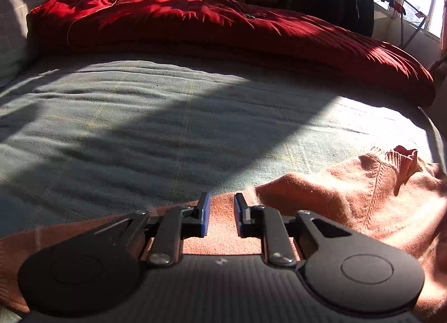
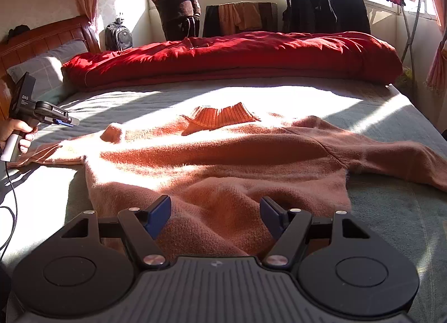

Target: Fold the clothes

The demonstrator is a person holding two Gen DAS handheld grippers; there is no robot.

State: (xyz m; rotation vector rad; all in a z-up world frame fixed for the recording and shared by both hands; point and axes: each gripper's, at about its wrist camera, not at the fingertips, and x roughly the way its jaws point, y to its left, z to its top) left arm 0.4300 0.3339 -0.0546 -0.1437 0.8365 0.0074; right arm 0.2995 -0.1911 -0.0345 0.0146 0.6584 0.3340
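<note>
An orange sweater (image 2: 212, 155) lies spread across the bed's (image 2: 391, 211) near half. A red quilt (image 2: 229, 54) lines the far edge. The left claw (image 1: 221, 215), narrowly parted, seemingly grips nothing; the right claw (image 2: 215, 218) gapes empty.

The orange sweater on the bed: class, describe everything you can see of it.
The orange sweater is a fuzzy knit with a ribbed turtleneck collar. It lies spread flat, rumpled, on the grey-green bedsheet, collar towards the red quilt, one sleeve stretched out to each side. Sunlight falls across it. Neither gripper holds it.
</note>
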